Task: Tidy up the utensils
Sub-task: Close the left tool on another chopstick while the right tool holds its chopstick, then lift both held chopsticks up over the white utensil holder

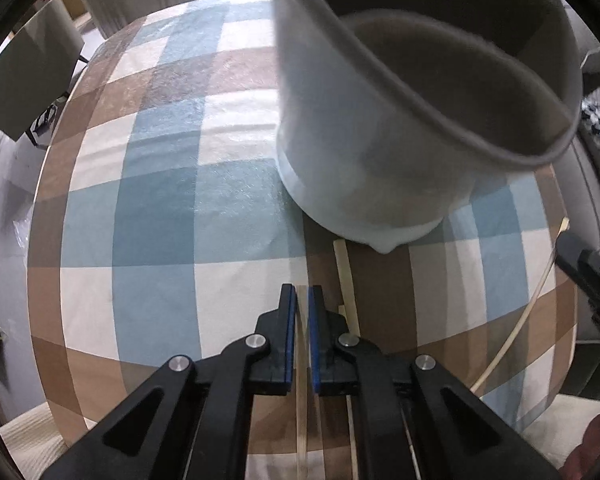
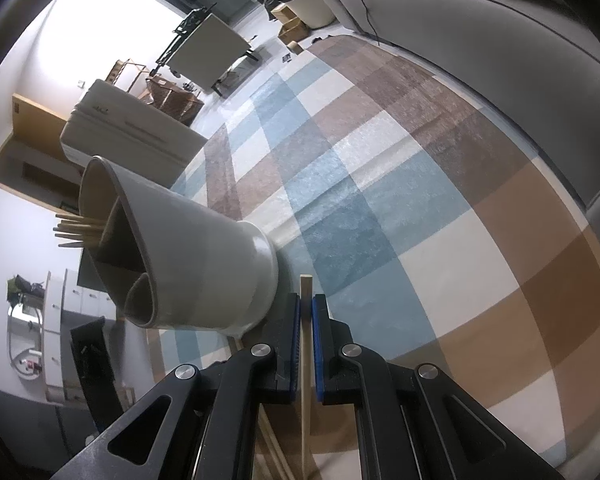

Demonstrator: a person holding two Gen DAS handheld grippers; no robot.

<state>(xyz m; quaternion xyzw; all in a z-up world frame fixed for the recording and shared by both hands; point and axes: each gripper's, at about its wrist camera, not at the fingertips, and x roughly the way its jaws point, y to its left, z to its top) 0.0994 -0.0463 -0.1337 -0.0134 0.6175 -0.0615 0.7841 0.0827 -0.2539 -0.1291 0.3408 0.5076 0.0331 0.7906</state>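
Chopsticks, pale wood, one clamped in each gripper. Left gripper [image 1: 302,300], low centre of the left wrist view: jaws clenched on a thin chopstick [image 1: 301,412] running straight down the frame between the blue pads, long axis roughly along the fingers, lower end off the bottom edge. Just right of those fingers, another loose chopstick [image 1: 346,280] flat on the checked cloth [image 1: 160,200], long axis near vertical in frame, upper end close under the holder's base. Further right, a curved pale stick [image 1: 516,332] near the table edge; fisheye bend, so true shape unclear.

Right gripper [image 2: 307,308], low centre of the right wrist view: jaws shut on a squarer chopstick [image 2: 306,340], tip poking just past the pads toward the top of the frame, rest running down and out at the bottom.

Grey utensil holder [image 2: 204,264], divided into compartments, left of that gripper and just beside it in the right wrist view, mouth toward the upper left; several chopstick ends [image 2: 76,228] already sticking out of one compartment. Same holder [image 1: 380,140] filling the upper right of the left wrist view, mouth rim near the lens.

Judged: both sticks need up-ending and dropping into the compartment already holding chopsticks. Holder up and right of the left gripper, left of the right gripper. Which hand is nearer: cannot tell for sure.
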